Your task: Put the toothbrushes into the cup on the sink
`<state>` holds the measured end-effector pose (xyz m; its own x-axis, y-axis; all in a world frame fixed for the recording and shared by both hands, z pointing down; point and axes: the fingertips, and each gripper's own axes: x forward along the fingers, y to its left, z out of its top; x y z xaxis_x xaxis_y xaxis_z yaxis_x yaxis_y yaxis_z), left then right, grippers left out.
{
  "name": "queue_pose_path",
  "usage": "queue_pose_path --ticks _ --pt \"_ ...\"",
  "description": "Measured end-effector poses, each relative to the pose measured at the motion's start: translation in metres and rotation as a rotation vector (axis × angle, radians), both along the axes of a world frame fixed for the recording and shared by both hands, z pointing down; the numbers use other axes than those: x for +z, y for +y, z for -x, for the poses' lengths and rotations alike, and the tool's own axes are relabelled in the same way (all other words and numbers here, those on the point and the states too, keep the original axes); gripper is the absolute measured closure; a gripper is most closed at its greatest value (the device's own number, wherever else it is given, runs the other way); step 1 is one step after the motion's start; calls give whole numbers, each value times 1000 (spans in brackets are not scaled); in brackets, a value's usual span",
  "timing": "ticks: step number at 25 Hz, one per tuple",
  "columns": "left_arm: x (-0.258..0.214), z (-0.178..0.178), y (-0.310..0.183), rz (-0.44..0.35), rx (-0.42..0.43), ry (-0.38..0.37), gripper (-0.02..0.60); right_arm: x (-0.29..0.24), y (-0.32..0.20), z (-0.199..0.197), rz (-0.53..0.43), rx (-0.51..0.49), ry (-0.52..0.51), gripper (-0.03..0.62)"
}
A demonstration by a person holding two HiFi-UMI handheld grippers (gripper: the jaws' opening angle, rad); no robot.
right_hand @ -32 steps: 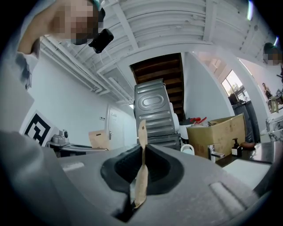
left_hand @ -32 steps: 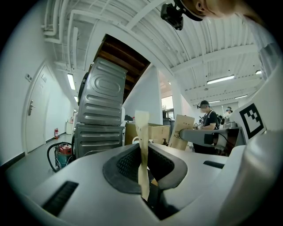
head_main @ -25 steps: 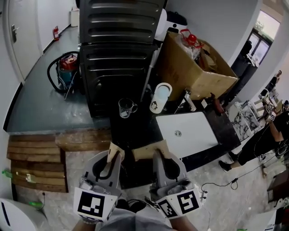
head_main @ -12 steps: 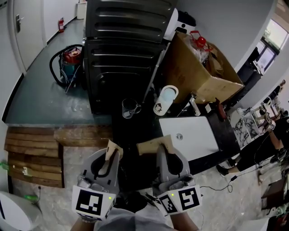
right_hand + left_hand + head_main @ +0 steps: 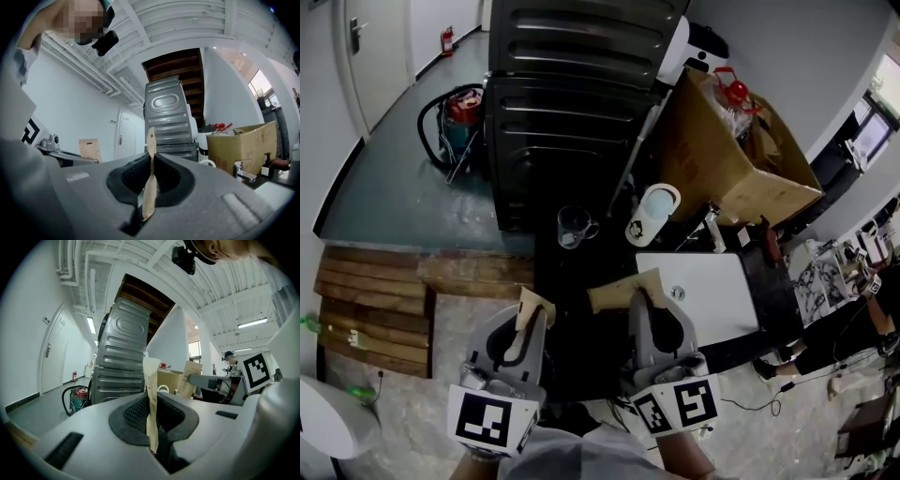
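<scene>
A tall black ribbed machine [image 5: 572,103] stood behind the dark table [image 5: 567,281], with an open cardboard box [image 5: 722,159] off the table's far right corner. Neither blocked the way to the table. A white sink [image 5: 712,300] filled the right part of the table. A red vacuum [image 5: 459,112] sat on the floor beyond the left edge, out of play.

The left tool [image 5: 528,330] and right tool [image 5: 643,305] hung side by side over the near edge, both pointing roughly level at the far edge. Each was closed on a flat tan paper pack, probably a wrapped toothbrush. The left pack [image 5: 151,380] stood upright in its jaws. The right pack [image 5: 623,289] stuck out sideways toward the left tool, which likely left its long end free to drop into a cup.

The white cup [image 5: 652,211] lay well ahead near the far edge, by the sink's far corner, apparently leaning against something behind it. A glass mug [image 5: 574,225] stood near it toward the left edge, and a faucet [image 5: 712,228] rose just beside it; both could be knocked on the approach.
</scene>
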<state>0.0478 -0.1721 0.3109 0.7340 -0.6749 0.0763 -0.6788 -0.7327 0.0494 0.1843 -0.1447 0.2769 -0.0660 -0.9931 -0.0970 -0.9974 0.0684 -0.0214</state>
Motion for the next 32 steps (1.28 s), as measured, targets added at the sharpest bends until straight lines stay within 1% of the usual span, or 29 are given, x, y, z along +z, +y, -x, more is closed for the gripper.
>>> queue_pose_path --ticks 3,9,15,26,32 --pt "-1 1 -3 -22 -33 -10 549 1 -7 -5 0 -22 -6 583" --pt "0 4 -6 -7 -101 -15 549 3 -25 -12 -4 -65 -20 585" --pt "1 13 -7 -5 -159 -12 549 6 -48 -20 -20 -90 1 583" --pt "5 18 -9 5 -210 -12 549 3 -101 -33 -56 -112 67 585" --pt "2 23 -5 -5 -239 -18 549 -1 -129 -39 -71 -114 75 585"
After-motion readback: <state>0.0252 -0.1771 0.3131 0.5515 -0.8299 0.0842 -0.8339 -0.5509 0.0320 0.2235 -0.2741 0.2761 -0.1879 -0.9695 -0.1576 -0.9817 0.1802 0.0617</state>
